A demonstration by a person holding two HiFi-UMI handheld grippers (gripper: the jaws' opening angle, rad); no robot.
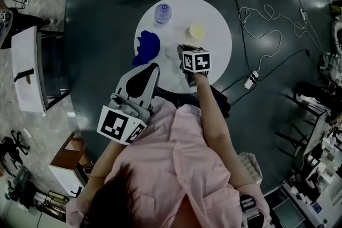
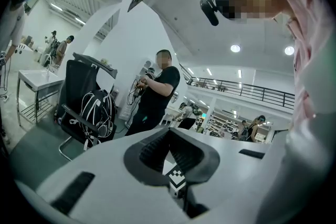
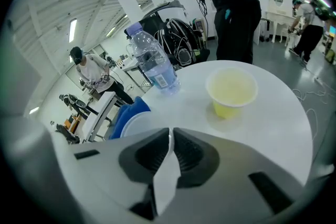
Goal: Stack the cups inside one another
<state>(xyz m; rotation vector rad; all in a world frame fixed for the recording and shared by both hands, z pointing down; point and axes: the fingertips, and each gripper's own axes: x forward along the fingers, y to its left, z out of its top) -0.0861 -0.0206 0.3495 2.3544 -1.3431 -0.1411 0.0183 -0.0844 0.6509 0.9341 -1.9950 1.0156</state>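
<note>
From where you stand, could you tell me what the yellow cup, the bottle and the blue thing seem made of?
The yellow cup is probably thin plastic, smooth and slightly translucent: its wall glows with light. The bottle looks like clear glossy plastic, since the background shows through it. The blue cloth seems to be soft matte fabric, judging by its crumpled folds.
</note>
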